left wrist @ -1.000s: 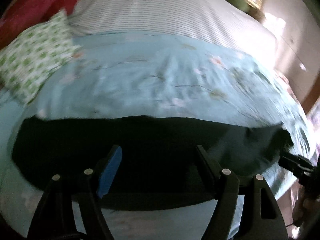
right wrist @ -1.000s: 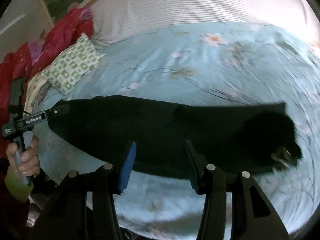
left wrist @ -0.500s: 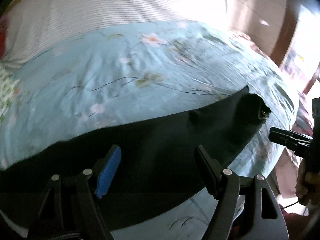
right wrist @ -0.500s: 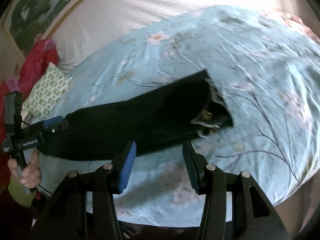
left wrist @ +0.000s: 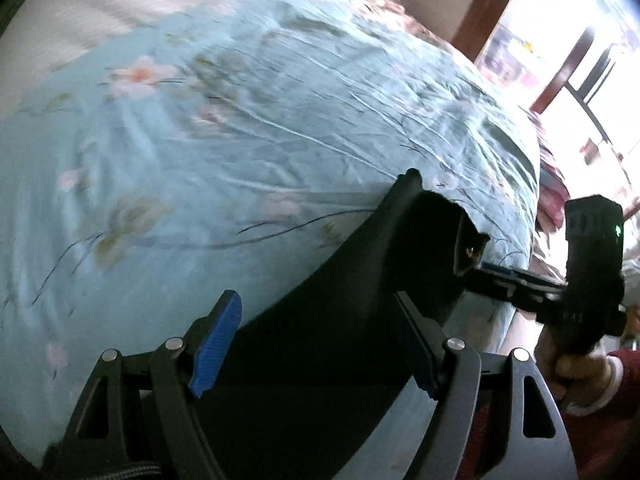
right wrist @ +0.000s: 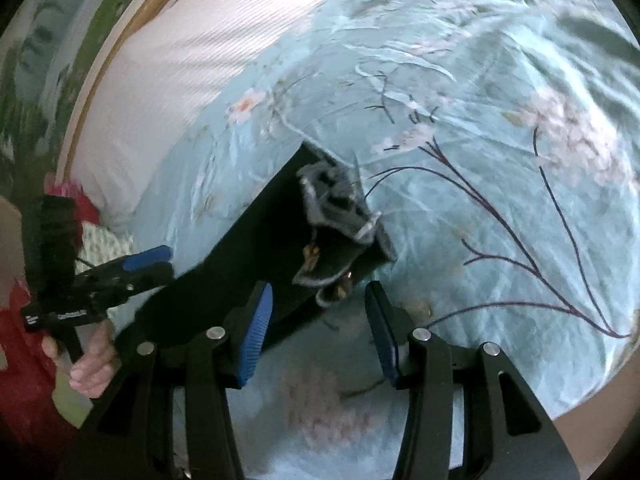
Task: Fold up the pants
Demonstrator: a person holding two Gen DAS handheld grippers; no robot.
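Note:
Black pants [left wrist: 340, 320] lie stretched along the near edge of a light blue floral bedspread [left wrist: 240, 140]. In the right wrist view the pants [right wrist: 256, 248] end in a rumpled waistband with grey lining and a brass button [right wrist: 340, 216]. My left gripper [left wrist: 316, 328] is open, its blue pads hovering over the pants' middle. My right gripper [right wrist: 318, 312] is open, just short of the waistband end. Each gripper shows in the other's view: the right gripper [left wrist: 500, 276] at the waistband, the left gripper [right wrist: 148, 264] over the legs.
A white striped sheet [right wrist: 180, 80] covers the bed's far side. A green patterned pillow [right wrist: 100, 248] and red cloth [right wrist: 16, 360] lie at the left. A window with a wooden frame [left wrist: 568, 72] stands beyond the bed's right edge [left wrist: 532, 184].
Both grippers have swung to the right along the pants toward the waistband end. The right gripper has closed in on the waistband. Both stayed open.

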